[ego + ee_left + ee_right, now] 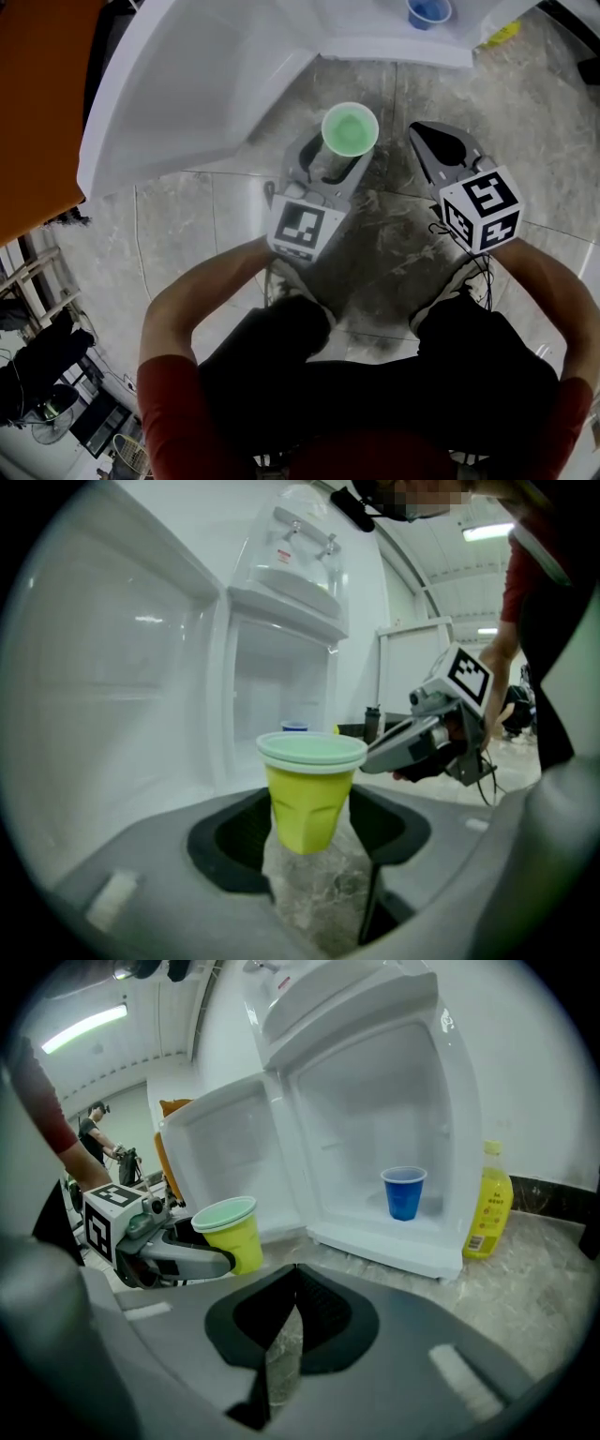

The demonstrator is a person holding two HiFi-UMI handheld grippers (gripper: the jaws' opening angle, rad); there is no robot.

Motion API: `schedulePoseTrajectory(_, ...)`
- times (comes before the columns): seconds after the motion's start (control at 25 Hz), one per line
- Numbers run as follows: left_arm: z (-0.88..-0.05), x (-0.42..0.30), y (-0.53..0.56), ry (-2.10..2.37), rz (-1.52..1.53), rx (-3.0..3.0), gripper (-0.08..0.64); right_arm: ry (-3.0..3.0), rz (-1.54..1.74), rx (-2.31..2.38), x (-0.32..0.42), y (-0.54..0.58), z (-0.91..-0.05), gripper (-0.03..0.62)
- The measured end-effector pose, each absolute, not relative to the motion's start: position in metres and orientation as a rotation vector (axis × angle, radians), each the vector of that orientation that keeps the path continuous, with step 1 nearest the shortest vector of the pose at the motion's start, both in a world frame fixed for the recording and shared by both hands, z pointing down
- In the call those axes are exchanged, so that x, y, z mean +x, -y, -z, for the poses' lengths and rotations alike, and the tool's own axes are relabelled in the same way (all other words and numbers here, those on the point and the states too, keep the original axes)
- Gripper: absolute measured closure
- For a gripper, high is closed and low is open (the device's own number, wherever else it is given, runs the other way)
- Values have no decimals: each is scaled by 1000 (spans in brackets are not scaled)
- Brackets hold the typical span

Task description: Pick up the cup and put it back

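My left gripper (310,841) is clamped on the yellow-green cup (307,803) and holds it upright over the stone floor (375,262), outside the open fridge (375,1082). My right gripper (286,1330) sits at the cup's 3 o'clock, jaws pressed together on nothing. A blue cup (404,1192) stands inside the fridge (1 o'clock in the head view), with a yellow bottle (489,1204) just beside the fridge.

Left gripper (339,161) held out ahead, jaws clamped on the cup (350,128), right gripper (427,134) just beside it, jaws pressed together with nothing between, left forearm (220,281) and right forearm (548,277) bare, extended forward, elbows bent outward.
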State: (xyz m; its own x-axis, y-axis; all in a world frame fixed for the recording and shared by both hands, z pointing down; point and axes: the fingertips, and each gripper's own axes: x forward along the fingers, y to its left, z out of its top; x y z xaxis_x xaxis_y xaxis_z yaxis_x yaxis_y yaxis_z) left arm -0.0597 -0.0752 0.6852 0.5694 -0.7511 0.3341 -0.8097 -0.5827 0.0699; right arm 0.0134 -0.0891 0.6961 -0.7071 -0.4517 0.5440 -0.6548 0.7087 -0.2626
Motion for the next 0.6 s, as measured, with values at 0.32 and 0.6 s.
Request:
schedulePoseTrajectory(0.32, -701, -53, 71, 1285, -423, 2561, 302, 2459, -600, 823, 16, 79, -704, 592)
schedulePoseTrajectory(0.6, -707, -53, 70, 1272, -468, 2558, 303, 2452, -613, 827, 20, 78, -706, 592)
